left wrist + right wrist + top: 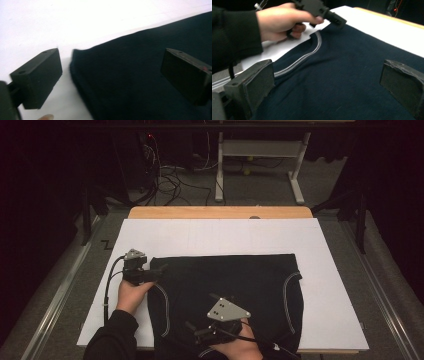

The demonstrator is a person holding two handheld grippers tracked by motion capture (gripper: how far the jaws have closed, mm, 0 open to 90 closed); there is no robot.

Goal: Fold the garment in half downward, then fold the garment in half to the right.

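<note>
Across the wooden desk [220,212] lies a large white sheet [225,237], covering nearly all of the top and leaving only a strip of wood bare at the far edge. On the near half of that sheet a dark navy garment [240,285] is spread flat, its far edge straight, its near part hanging at the desk's front edge. Pale grey piping [287,292] curves along its right side, and a matching line [310,53] runs along its left side, clear in the right gripper view.

At the garment's far left corner the left hand [131,295] holds the left tool [156,272], whose jaws stand wide apart in the left gripper view: one over the white sheet, the other over the dark cloth, with the garment's corner [75,53] lying between them, not pinched. A black cable [107,285] trails from this tool toward the person.

Near the front edge the right hand [237,345] holds the right tool [192,330] over the middle of the garment, a grey three-cornered plate [227,310] on top. Its jaws are also spread apart, with cloth beneath them and nothing clamped.
</note>
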